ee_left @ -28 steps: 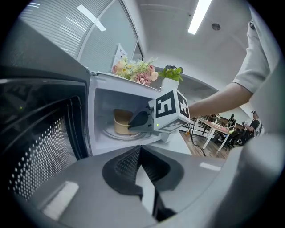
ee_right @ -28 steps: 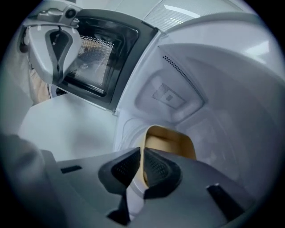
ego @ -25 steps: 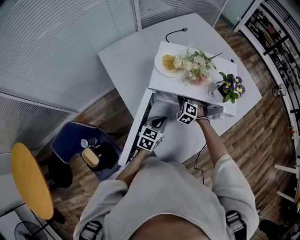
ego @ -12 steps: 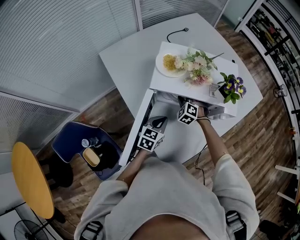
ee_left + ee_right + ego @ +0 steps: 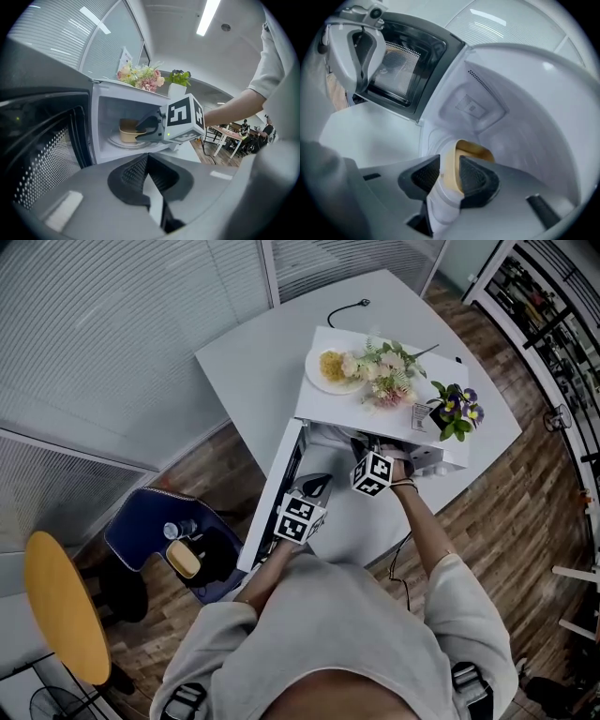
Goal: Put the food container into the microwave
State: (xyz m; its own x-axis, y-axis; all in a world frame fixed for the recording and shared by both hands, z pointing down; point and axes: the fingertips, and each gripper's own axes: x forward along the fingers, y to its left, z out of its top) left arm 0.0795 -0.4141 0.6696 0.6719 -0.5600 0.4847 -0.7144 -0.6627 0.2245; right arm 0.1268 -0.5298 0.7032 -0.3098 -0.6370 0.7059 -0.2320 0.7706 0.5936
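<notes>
Now the container sits on the turntable inside the open microwave. Its wall stands between the right gripper's jaws, which have just been spreading (pads off it). Outside, near the door, the left gripper has its jaws pressed together on nothing.

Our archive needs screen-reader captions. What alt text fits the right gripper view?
Jaws of the right gripper, which have just been opening, straddle the rim of a tan food container inside the white microwave. Its door stands open at upper left.
</notes>
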